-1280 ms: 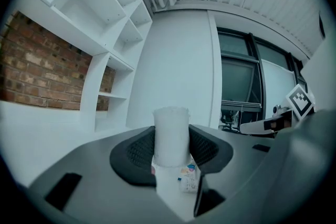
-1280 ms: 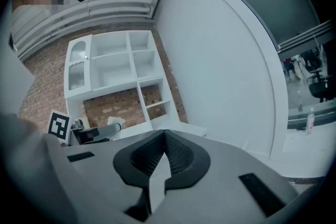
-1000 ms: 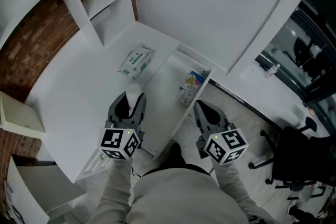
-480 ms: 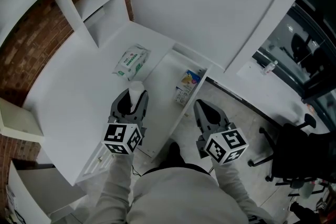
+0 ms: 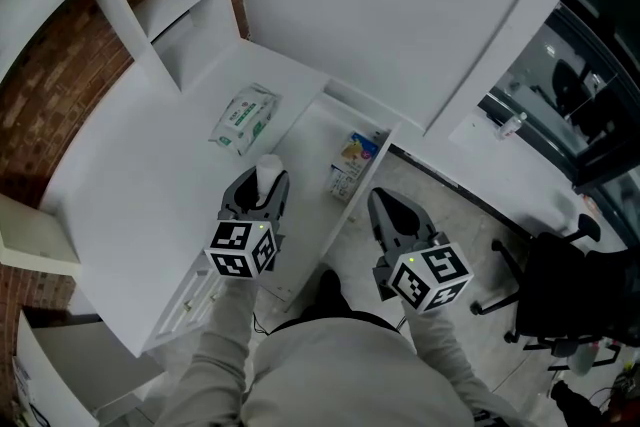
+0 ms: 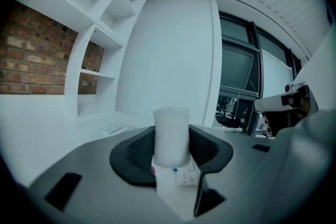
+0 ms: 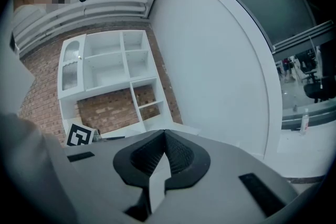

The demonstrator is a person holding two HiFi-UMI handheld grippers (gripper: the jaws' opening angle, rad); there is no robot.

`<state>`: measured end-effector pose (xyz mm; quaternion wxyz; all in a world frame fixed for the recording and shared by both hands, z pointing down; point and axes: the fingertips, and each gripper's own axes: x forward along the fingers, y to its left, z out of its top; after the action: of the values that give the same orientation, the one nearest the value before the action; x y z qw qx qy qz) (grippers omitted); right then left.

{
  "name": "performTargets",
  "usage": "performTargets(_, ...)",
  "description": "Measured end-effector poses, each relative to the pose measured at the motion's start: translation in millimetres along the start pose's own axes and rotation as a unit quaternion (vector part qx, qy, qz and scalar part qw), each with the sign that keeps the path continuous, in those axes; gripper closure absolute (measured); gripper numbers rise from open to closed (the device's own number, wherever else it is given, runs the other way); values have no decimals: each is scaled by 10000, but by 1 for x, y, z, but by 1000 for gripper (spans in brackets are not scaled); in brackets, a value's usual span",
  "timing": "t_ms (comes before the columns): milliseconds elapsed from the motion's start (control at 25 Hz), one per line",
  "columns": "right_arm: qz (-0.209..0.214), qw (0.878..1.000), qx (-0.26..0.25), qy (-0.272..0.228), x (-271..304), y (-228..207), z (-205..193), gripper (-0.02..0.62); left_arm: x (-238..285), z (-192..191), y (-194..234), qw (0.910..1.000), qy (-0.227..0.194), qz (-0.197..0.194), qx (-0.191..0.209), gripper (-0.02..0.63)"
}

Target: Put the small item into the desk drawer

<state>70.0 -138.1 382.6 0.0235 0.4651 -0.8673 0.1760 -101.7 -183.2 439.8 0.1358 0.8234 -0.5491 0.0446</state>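
A small white cylindrical bottle (image 5: pixel 268 170) stands upright between the jaws of my left gripper (image 5: pixel 262 181), which is shut on it. In the left gripper view the bottle (image 6: pixel 170 136) fills the gap of the left gripper (image 6: pixel 171 150), and a printed label shows low on it. The gripper hangs over the white desk (image 5: pixel 140 175), right at the left rim of the open desk drawer (image 5: pixel 308 190). My right gripper (image 5: pixel 386 211) is shut and empty, beside the drawer's right wall; in its own view the right gripper (image 7: pixel 164 150) has its pads touching.
A small colourful box (image 5: pixel 350 165) lies at the drawer's far end. A wipes packet (image 5: pixel 244 118) lies on the desk beyond my left gripper. White shelves (image 5: pixel 170 5) stand at the back left. An office chair (image 5: pixel 560 305) stands on the floor at the right.
My left gripper has moved right and down with the bottle, closer to the drawer's left rim. The right gripper has stayed put.
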Motion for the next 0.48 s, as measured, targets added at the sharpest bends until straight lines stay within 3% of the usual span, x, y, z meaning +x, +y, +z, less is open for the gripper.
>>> performTargets(480,-76,10000,7,48,1,-7,-2,568,32,-80,11,9947,1027,1,-41,413)
